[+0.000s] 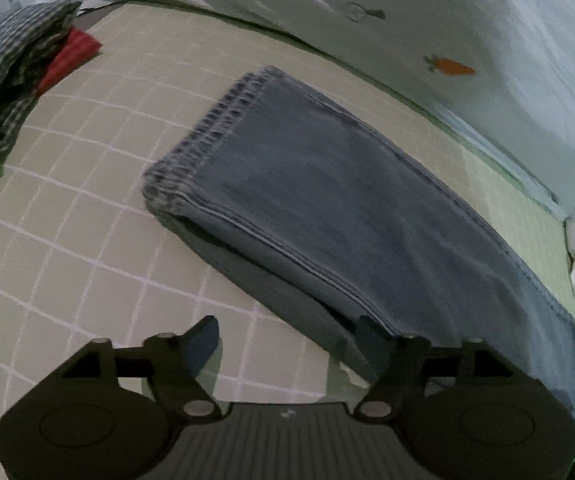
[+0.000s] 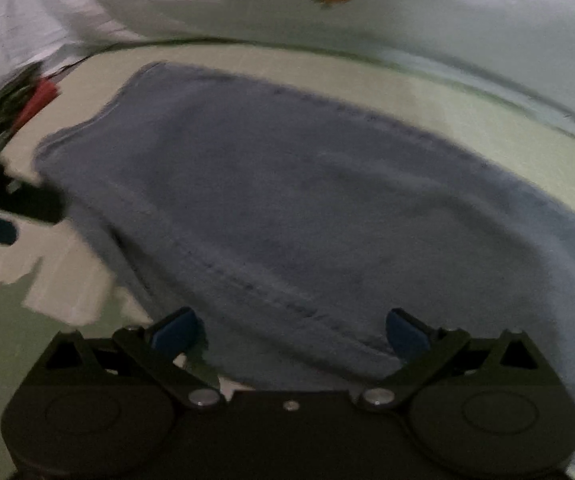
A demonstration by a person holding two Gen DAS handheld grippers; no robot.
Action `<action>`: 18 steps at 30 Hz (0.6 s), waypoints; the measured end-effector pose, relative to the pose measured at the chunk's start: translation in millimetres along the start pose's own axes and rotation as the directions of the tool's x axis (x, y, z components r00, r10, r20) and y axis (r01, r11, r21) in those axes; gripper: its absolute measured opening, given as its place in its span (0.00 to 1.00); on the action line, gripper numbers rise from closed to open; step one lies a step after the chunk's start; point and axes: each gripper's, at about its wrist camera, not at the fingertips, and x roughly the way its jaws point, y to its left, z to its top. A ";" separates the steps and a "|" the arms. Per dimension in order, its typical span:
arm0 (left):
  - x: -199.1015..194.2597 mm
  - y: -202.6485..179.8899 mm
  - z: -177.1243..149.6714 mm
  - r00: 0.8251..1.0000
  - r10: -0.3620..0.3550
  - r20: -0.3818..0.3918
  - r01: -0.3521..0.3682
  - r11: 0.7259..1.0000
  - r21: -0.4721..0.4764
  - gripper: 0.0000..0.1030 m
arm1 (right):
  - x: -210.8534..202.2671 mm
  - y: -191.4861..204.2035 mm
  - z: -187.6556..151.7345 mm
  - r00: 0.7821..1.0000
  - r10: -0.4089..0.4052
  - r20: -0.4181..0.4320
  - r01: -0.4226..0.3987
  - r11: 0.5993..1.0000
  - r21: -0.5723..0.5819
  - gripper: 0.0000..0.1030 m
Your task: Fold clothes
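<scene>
Jeans lie folded on gridded mat.

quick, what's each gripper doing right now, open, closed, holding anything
Left gripper: open, holding nothing, beside the folded jeans.
Right gripper: open, empty, over the jeans.

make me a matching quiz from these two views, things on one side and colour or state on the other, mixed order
Things:
1. jeans
2. checked shirt
3. left gripper
4. mat

Colour or state:
A. pale green with a white grid
B. open, nothing between the fingers
C. folded flat, blue
D. crumpled in a heap on something red

Pairs: 1-C, 2-D, 3-B, 4-A
</scene>
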 end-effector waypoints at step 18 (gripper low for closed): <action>32.7 34.5 1.6 0.924 0.372 0.086 -0.366 0.927 -0.077 0.90 | -14.8 -38.3 -21.0 0.994 -0.109 -0.013 0.110 0.987 0.121 1.00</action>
